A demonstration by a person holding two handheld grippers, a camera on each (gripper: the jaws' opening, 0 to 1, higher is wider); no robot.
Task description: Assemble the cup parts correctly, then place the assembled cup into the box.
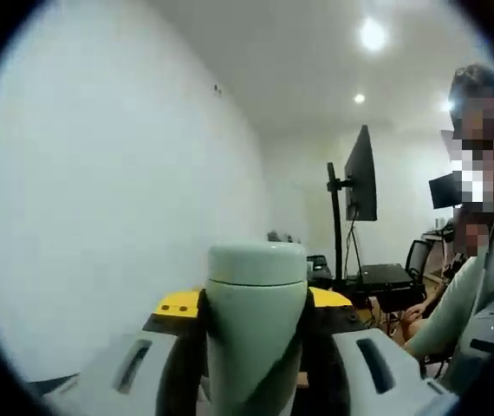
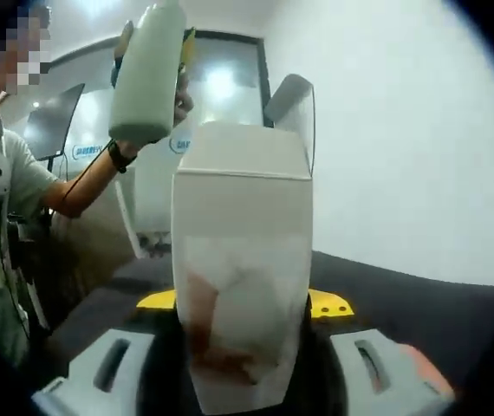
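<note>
The upright cup [image 1: 256, 321] is pinched by the left fingers above the box [image 2: 242, 260], itself pinched by the right fingers.

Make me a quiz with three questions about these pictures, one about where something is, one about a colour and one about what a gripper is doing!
1. Where is the box?
A. Between the right gripper's jaws
B. Flat on the floor
C. On a shelf

2. What colour is the cup?
A. Bright red
B. Pale green
C. Black

3. What is the left gripper doing?
A. Hanging open with nothing in it
B. Pressing a button
C. Clamping the cup

Answers:
1 A: in the right gripper view the white box stands upright between the jaws of the right gripper.
2 B: both views show a pale green cup.
3 C: in the left gripper view the jaws press against both sides of the cup.
</note>
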